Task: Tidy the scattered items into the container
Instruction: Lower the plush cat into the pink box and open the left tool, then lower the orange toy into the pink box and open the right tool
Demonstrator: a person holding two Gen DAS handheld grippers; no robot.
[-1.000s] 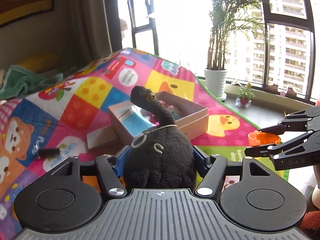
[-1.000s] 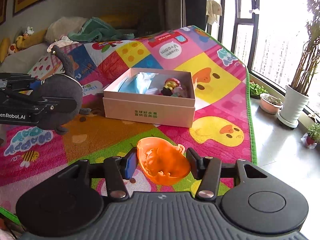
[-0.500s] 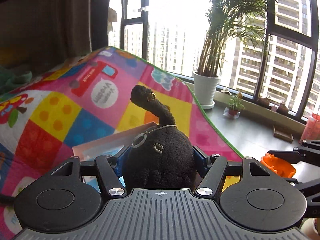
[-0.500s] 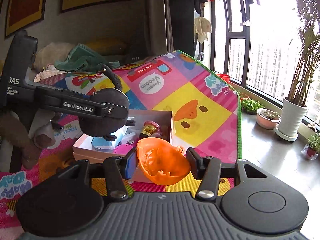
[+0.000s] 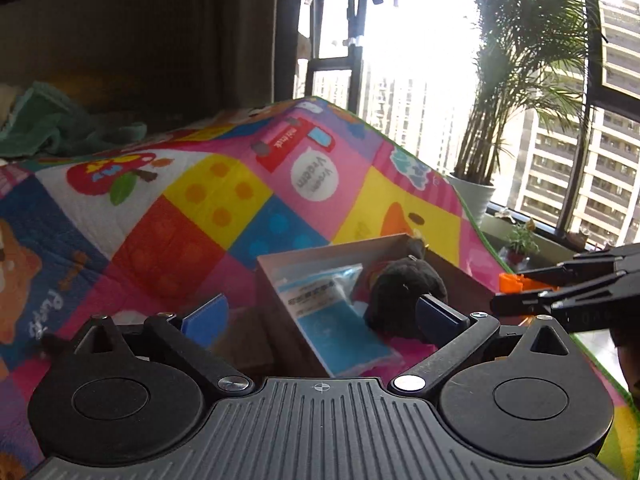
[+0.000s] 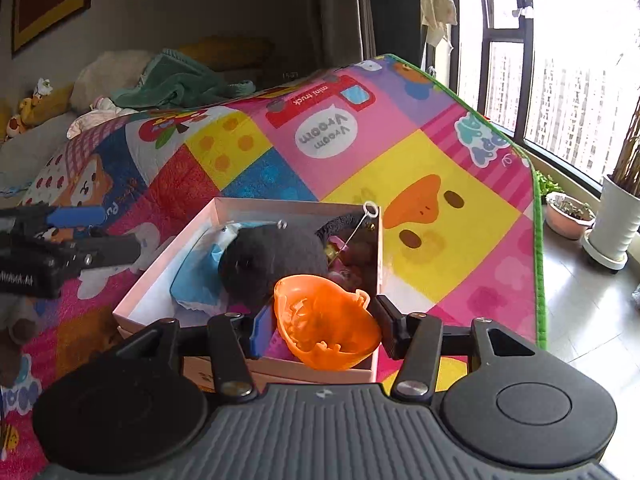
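Over the bright play mat [image 6: 420, 184], the left gripper [image 5: 320, 316] hangs by the box's left side, its jaws opening wide with nothing pressed between the blue pads. The black plush toy [image 6: 276, 260] lies inside the open cardboard box [image 6: 160, 280], on a blue packet [image 5: 332, 320]. To the right, the right gripper [image 6: 320, 328] pinches an orange plastic shell [image 6: 324, 328], poised over the box's near corner.
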